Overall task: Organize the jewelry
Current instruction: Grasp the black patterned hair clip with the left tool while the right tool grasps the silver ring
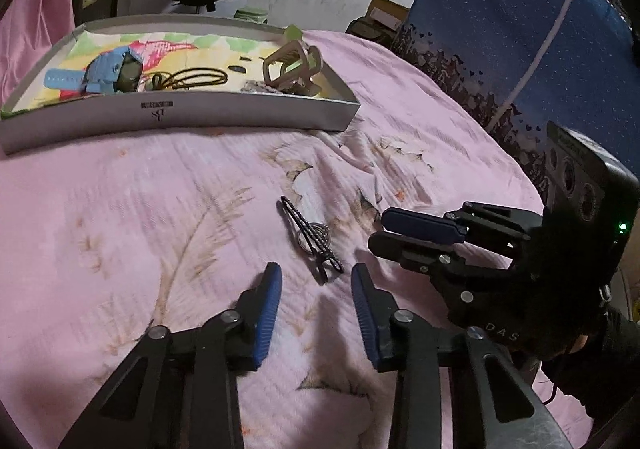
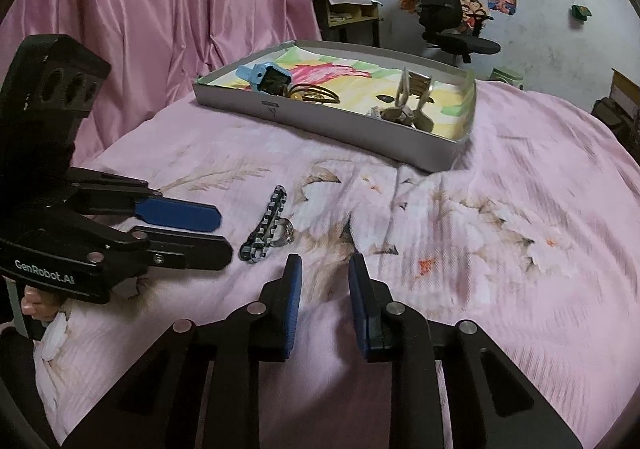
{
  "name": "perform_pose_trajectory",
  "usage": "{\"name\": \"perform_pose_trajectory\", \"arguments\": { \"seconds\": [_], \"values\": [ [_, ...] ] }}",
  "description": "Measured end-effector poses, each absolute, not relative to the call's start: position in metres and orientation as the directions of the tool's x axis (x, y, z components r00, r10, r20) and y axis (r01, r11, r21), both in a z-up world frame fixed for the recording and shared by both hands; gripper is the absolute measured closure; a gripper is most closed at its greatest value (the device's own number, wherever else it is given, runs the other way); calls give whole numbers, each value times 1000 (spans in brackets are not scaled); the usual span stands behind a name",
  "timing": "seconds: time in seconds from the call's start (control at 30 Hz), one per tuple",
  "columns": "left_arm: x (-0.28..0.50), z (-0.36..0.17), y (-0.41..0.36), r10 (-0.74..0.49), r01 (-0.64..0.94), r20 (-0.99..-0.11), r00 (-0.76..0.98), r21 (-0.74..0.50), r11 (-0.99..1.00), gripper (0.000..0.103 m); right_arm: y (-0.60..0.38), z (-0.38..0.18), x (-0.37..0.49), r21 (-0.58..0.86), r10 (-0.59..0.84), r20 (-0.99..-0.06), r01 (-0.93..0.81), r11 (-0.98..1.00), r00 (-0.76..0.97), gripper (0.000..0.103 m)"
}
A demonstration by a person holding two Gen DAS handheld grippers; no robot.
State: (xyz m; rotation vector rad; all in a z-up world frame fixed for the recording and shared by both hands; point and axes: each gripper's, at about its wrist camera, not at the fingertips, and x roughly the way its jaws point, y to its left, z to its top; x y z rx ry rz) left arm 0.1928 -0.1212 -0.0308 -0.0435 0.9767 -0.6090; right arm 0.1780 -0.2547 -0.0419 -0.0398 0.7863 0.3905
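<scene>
Our shallow grey cardboard tray already holds some jewelry. Near it, the black chain bracelet and silver ring wait. Our left claw and right claw are both open and hold nothing.

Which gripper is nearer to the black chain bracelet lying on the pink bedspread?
Left, narrowly. The left gripper is open with the bracelet just ahead, its near end between the fingertips. The right gripper, also open, sits beside the bracelet, off its near end.

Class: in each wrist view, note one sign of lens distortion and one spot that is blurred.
Left wrist view: the grey tray front wall bows into a curve; the items inside are smeared. Right wrist view: dark corners ring the frame; the pink bedspread at right looks soft.
</scene>
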Motion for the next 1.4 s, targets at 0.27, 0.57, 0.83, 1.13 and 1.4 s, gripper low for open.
{"name": "perform_pose_trajectory", "arguments": {
  "seconds": [0.27, 0.57, 0.83, 1.13, 1.4],
  "values": [
    [202, -36, -127, -492, 444, -779, 388, -309, 841, 76, -254, -46, 185, 126, 347, -705, -373, 919, 618, 85],
    [214, -43, -126, -487, 398, -787, 379, -337, 853, 87, -256, -47, 186, 139, 354, -705, -370, 919, 615, 85],
    [217, -43, -117, -498, 370, -769, 400, -361, 856, 88, -249, -47, 191, 128, 357, -708, -385, 914, 610, 85],
    [224, -43, -101, -510, 346, -757, 409, -388, 854, 88, -235, -46, 201, 110, 366, -714, -420, 901, 597, 85],
    [234, -42, -94, -522, 346, -755, 397, -404, 847, 88, -224, -48, 207, 103, 376, -726, -450, 887, 576, 85]
  ]
}}
